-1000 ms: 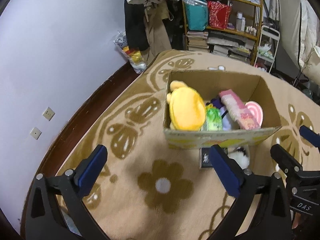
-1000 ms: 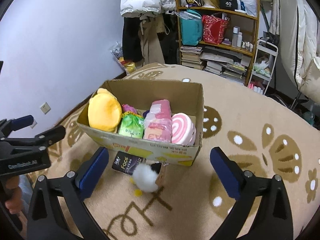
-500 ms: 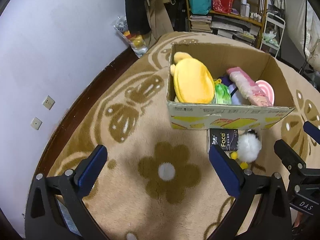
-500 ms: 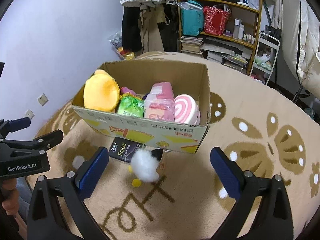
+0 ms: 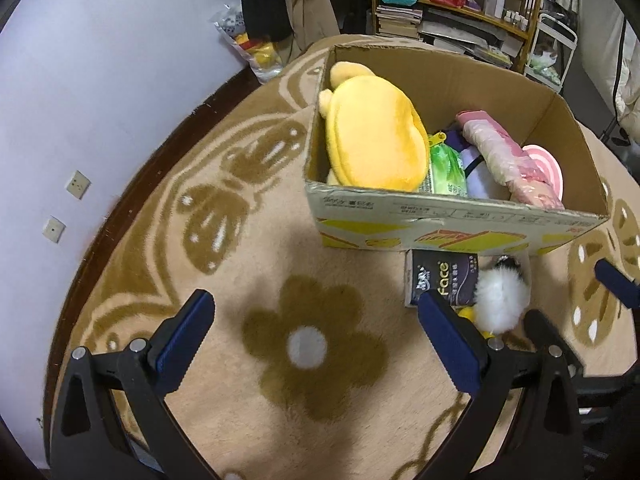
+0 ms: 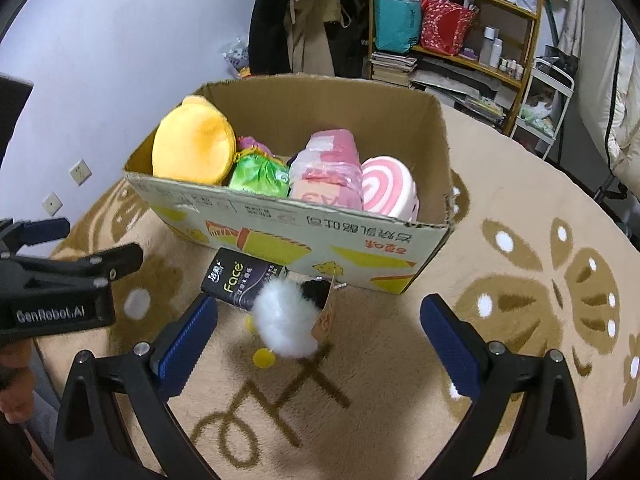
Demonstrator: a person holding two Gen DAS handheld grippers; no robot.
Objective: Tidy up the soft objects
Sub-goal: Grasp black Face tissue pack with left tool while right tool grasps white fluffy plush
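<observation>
A cardboard box (image 5: 448, 220) (image 6: 288, 228) stands on the rug and holds a yellow plush (image 5: 372, 136) (image 6: 192, 146), a green packet (image 6: 260, 174), a pink wrapped pack (image 6: 328, 172) and a pink swirl cushion (image 6: 390, 190). On the rug against its near wall lie a dark "Face" tissue pack (image 5: 442, 278) (image 6: 240, 280) and a white fluffy toy (image 5: 500, 300) (image 6: 286, 320) with yellow feet. My left gripper (image 5: 312, 340) is open over the rug, left of them. My right gripper (image 6: 316, 348) is open, just short of the white toy.
A beige rug (image 6: 520, 280) with brown flower patterns covers the floor. A wall with sockets (image 5: 76, 184) runs along the left. Shelves (image 6: 460, 40) with bags and books, and hanging coats (image 6: 296, 28), stand behind the box. A hand (image 6: 16, 376) holds the left gripper.
Both cameras have moved closer to the box and lower. The box, tissue pack and white toy look larger. Neither gripper has changed its opening.
</observation>
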